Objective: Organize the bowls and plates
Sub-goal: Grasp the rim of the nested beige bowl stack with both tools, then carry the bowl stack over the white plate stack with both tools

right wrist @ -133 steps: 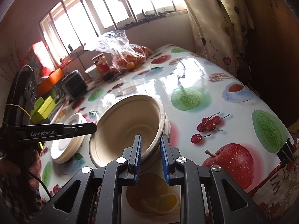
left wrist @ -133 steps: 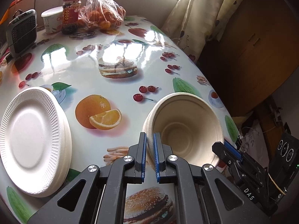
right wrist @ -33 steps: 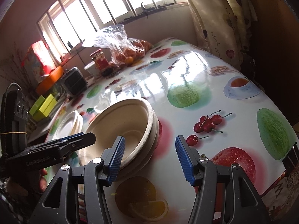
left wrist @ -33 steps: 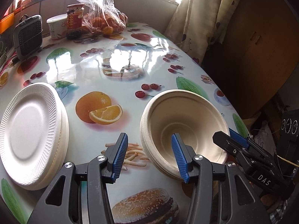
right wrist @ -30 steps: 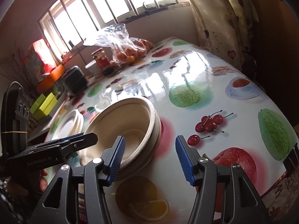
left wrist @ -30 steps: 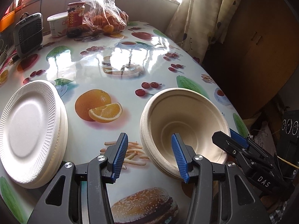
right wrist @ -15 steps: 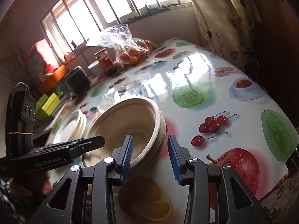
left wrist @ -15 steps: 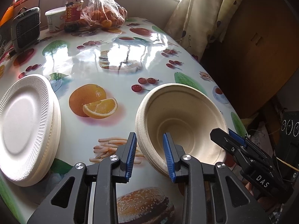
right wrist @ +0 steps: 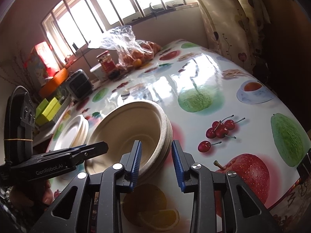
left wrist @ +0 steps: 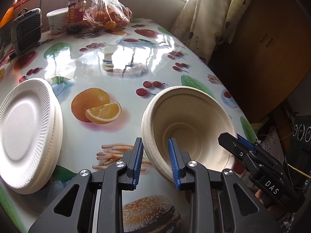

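Note:
A stack of beige paper bowls (left wrist: 190, 124) sits on the fruit-print table (left wrist: 108, 64), also in the right wrist view (right wrist: 132, 130). My left gripper (left wrist: 156, 164) is open, its blue fingers straddling the near left rim of the stack with gaps on both sides. My right gripper (right wrist: 156, 163) is open and straddles the opposite rim; it shows in the left wrist view (left wrist: 239, 141). A stack of white ribbed plates (left wrist: 25, 124) lies at the left, also seen in the right wrist view (right wrist: 73, 132).
At the far end stand a bag of oranges (left wrist: 108, 13), a red-label jar (left wrist: 75, 13), a white tub (left wrist: 55, 20) and a small grey heater (left wrist: 26, 32). The table edge (left wrist: 229, 89) drops off to the right beside a curtain (left wrist: 204, 15) and a wooden cabinet (left wrist: 272, 38).
Both grippers were shut on the bowl rim, opened wide, and have now narrowed around the rim again. The bowl stack stays on the table.

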